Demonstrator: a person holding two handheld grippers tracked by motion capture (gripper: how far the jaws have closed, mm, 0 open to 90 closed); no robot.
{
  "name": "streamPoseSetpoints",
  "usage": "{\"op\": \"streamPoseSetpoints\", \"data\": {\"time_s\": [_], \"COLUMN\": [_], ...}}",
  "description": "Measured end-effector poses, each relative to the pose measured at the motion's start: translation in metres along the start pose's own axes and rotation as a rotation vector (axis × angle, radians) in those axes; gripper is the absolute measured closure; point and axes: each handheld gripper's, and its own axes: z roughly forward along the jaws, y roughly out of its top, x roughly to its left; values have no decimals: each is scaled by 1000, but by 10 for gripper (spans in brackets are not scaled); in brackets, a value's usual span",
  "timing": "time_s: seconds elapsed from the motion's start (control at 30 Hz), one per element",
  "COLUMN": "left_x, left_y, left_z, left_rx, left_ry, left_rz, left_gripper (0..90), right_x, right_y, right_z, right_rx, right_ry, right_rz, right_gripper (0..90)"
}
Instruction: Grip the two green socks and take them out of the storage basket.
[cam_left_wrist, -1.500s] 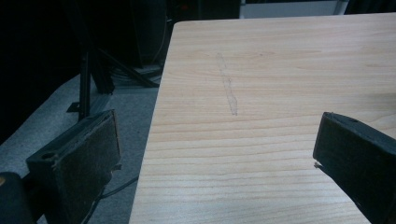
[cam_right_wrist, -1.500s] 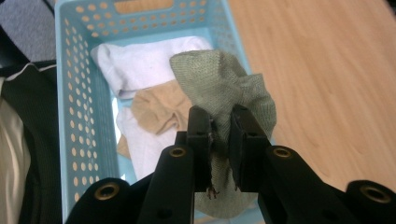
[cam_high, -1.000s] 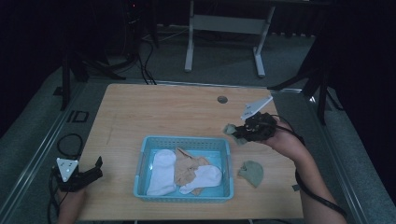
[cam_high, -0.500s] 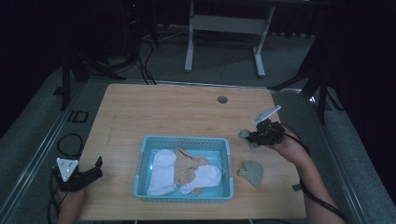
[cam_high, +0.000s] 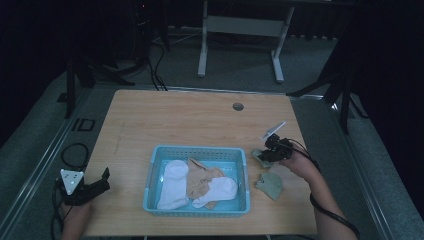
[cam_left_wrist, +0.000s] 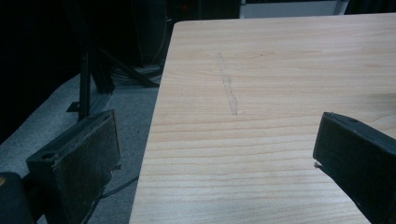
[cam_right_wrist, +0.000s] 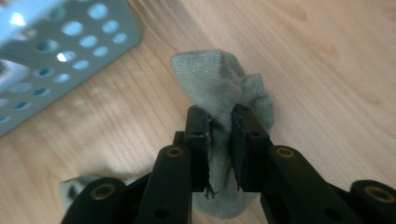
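Observation:
My right gripper (cam_high: 265, 155) is low over the table to the right of the blue basket (cam_high: 197, 149). A green sock (cam_right_wrist: 224, 79) is pinched between its jaws and rests bunched on the wood. The jaws (cam_right_wrist: 219, 114) have just been opening slightly, with the fabric still between the pads. A second green sock (cam_high: 270, 184) lies flat a little nearer the person. Inside the basket are two white socks (cam_high: 172, 182) and a beige one (cam_high: 202, 177). My left gripper (cam_high: 105, 180) rests at the table's front left corner, open, with bare wood between its jaws (cam_left_wrist: 212, 123).
A corner of the perforated basket (cam_right_wrist: 70, 32) shows up and to the left of the held sock. A round cable hole (cam_high: 238, 106) sits near the table's far edge. The table's left edge (cam_left_wrist: 154, 140) runs just beside the left gripper, with floor and cables below.
My right gripper has come down and toward the front with the green sock, from held up in the air to touching the table. The left gripper has not moved.

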Motion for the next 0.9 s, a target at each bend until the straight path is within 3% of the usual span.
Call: {"op": "streamPoseSetpoints", "data": {"time_s": [0.03,0.17,0.47,0.5,0.57,0.6,0.63,0.67,0.7,0.77,0.83,0.87,0.9], "left_x": [0,0,0,0,0,0,0,0,0,0,0,0,0], "left_y": [0,0,0,0,0,0,0,0,0,0,0,0,0], "left_z": [0,0,0,0,0,0,0,0,0,0,0,0,0], "left_rx": [0,-1,0,1,2,2,2,1,1,1,1,1,1], "left_ry": [0,0,2,2,2,2,2,2,3,3,3,3,3], "left_rz": [0,2,3,4,3,3,3,3,5,3,5,5,4], "left_gripper": [4,4,4,4,4,4,4,4,4,4,4,4,4], "right_x": [0,0,3,3,3,2,1,1,-2,-3,-7,-7,-10], "right_y": [-1,-2,-8,-12,-14,-16,-21,-21,-26,-29,-40,-40,-48], "right_z": [5,5,-20,-23,-25,-26,-27,-27,-28,-28,-28,-28,-29], "right_rx": [15,6,-44,-60,-71,-85,-97,-97,-109,-108,-147,-147,-177], "right_ry": [10,21,-8,-2,-7,-7,20,20,21,21,3,3,-23], "right_rz": [8,10,13,24,29,37,42,42,75,75,122,122,148], "right_gripper": [702,599,375,296,293,262,170,170,140,122,133,133,132]}}
